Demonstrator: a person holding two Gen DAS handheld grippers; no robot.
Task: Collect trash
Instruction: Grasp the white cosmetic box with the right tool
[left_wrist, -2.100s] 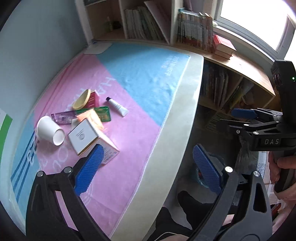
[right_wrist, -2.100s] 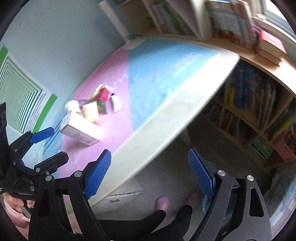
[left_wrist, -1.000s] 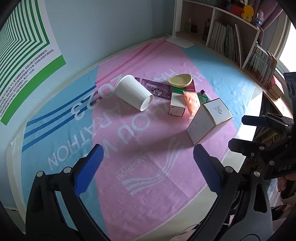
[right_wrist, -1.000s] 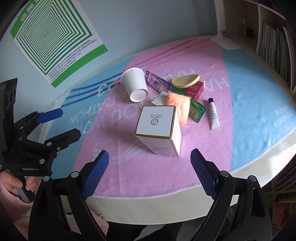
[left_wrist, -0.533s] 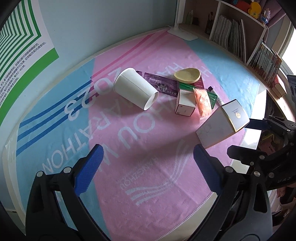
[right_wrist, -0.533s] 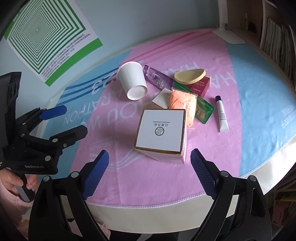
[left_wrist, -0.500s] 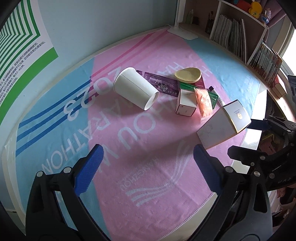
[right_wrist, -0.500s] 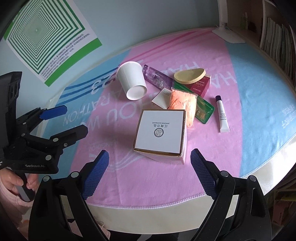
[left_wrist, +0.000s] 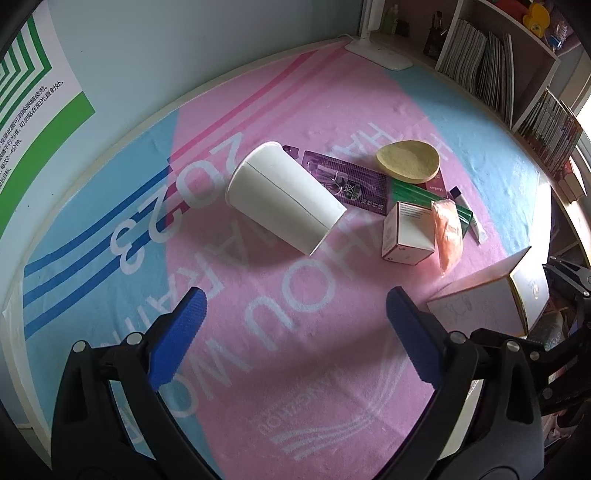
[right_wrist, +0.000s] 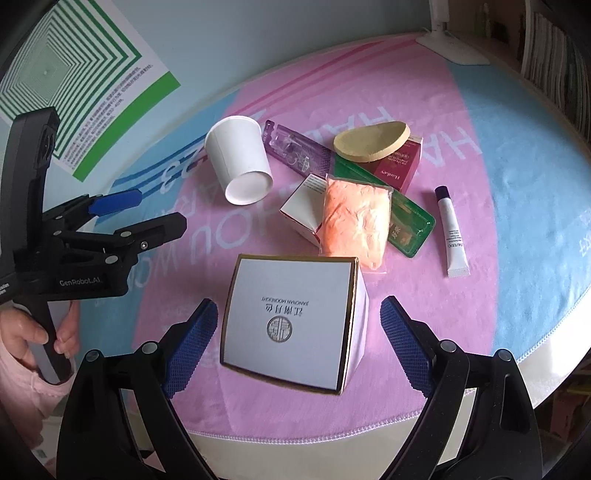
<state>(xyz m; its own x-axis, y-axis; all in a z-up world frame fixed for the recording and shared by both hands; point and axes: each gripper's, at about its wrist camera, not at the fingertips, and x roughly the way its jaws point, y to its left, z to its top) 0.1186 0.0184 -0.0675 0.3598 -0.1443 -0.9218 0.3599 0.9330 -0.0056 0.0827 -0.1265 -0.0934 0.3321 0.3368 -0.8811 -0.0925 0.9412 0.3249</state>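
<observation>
Right wrist view puts the big white box (right_wrist: 291, 321) directly between our right claw's (right_wrist: 295, 341) blue pads, which stand wide apart on either side of it without touching. The box sits on the pink part of the cloth (right_wrist: 461, 155), close to the near edge of the table. Just beyond the box, ahead of the claw, lies the rest of the trash in a tight cluster: an orange packet (right_wrist: 356, 221) leaning on a small white carton (right_wrist: 304, 210), a green packet (right_wrist: 406, 225) under the orange one, a red box (right_wrist: 399, 166) with a yellow sponge (right_wrist: 371, 142) on top, and a purple packet (right_wrist: 295, 149) running out to the left. A paper cup (right_wrist: 240, 160) lies on its side ahead and to the left of the claw, mouth toward us. A small white tube (right_wrist: 452, 232) lies ahead and to the right, apart from the cluster.

Left wrist view shows our left claw (left_wrist: 295, 332) also spread wide, holding nothing, hovering over bare pink cloth. From it, the cup (left_wrist: 282, 197) lies straight ahead, the carton (left_wrist: 408, 232) and orange packet (left_wrist: 448, 232) ahead to the right, and the big box (left_wrist: 484, 304) just right of the right pad.

A hand (right_wrist: 40, 332) in a pink sleeve grips the left claw's handle at the far left of the right wrist view.
</observation>
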